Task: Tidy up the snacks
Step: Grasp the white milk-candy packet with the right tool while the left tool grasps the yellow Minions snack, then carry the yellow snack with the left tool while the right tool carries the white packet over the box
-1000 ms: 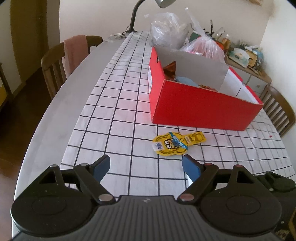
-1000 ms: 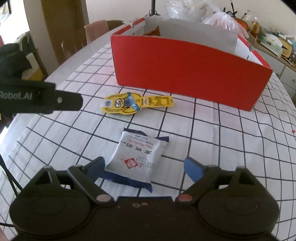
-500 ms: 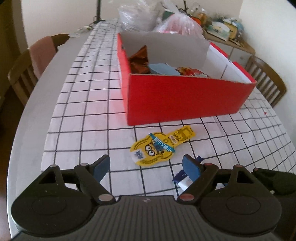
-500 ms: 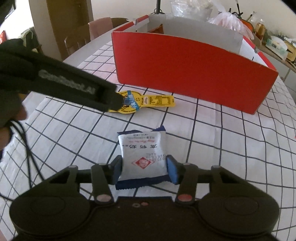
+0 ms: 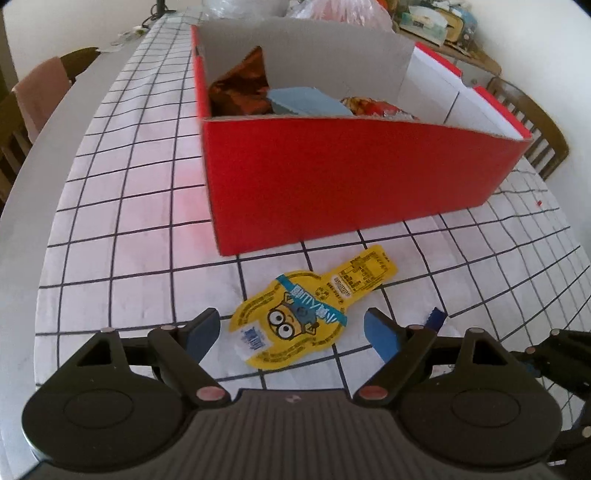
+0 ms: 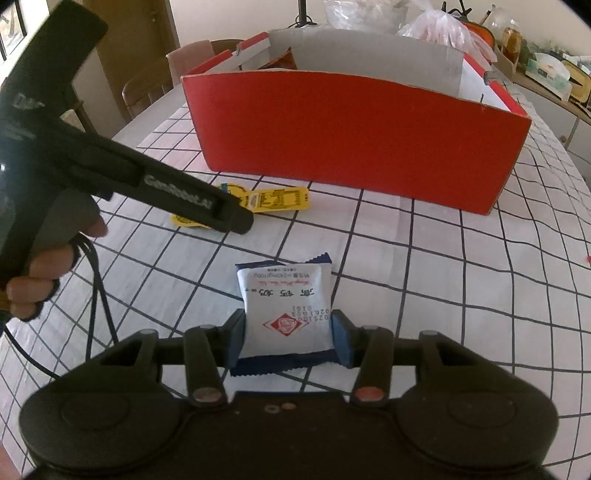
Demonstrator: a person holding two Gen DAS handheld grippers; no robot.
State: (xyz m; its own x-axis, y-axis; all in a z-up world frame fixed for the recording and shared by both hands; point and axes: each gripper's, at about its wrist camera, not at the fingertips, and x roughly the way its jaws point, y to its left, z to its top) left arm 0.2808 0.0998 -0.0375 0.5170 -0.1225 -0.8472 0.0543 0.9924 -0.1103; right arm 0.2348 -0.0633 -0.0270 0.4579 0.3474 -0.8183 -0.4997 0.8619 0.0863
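A yellow cartoon snack packet [image 5: 306, 314] lies flat on the checked tablecloth in front of the red box [image 5: 351, 184]. My left gripper [image 5: 291, 326] hovers open just above it, one blue pad at each side of its near end. In the right wrist view a white packet with blue ends [image 6: 286, 306] sits between the pads of my right gripper [image 6: 288, 338], which is shut on its sides. The same view shows the yellow packet [image 6: 280, 199] partly hidden behind the left gripper's nose [image 6: 236, 221]. The red box [image 6: 351, 129] holds several snack packs at its left end.
A person's hand [image 6: 40, 280] holds the left gripper, with a black cable [image 6: 99, 295] trailing over the cloth. Wooden chairs [image 5: 33, 107] [image 5: 532, 122] stand at both sides of the table. Plastic bags [image 6: 447, 26] sit behind the box. A cluttered sideboard [image 6: 550, 70] runs at far right.
My right gripper closed on the white packet. My left gripper moved forward and down until the yellow packet lies between its open pads.
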